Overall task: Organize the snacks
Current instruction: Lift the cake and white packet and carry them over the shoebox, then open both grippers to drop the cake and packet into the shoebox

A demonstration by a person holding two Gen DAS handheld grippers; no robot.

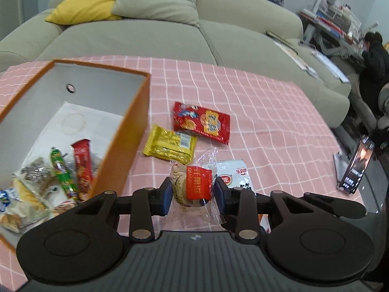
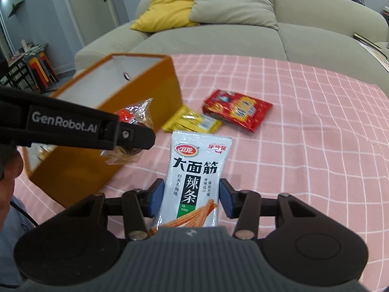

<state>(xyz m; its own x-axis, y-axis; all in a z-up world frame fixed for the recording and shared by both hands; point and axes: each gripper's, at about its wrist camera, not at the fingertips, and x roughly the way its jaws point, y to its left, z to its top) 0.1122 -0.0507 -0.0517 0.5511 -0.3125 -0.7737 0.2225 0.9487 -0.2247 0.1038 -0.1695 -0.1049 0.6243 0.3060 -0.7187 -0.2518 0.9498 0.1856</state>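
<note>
down along my left gripper [image 1: 192, 194], the blue pads [image 1: 167, 196] are partway closed and press on both sides of a round pastry in clear wrap [image 1: 192, 187] with a red-orange label across its front; it hangs clear of the pink checked cloth [image 1: 279, 121]. to its left stands the orange box [image 1: 136, 121], white inside, with several wrapped snacks heaped in its near corner. just beyond the pastry a yellow packet [image 1: 170, 143] and a red cracker packet [image 1: 201, 121] lie flat on the cloth beside the box wall, the two overlapping at one corner. from my right gripper [image 2: 192, 199], the pads [image 2: 226, 199] are half closed on the edges of a white spicy-strip packet [image 2: 194, 177], which stands upright between them, black lettering down its face and orange strips pictured at the bottom. the left gripper [image 2: 136, 133] crosses the left of this view with the wrapped pastry [image 2: 136, 116] in it, in front of the orange box [image 2: 145, 92]. the yellow packet [image 2: 197, 121] and the red cracker packet [image 2: 238, 109] lie on the cloth [image 2: 304, 146] behind my packet.
</note>
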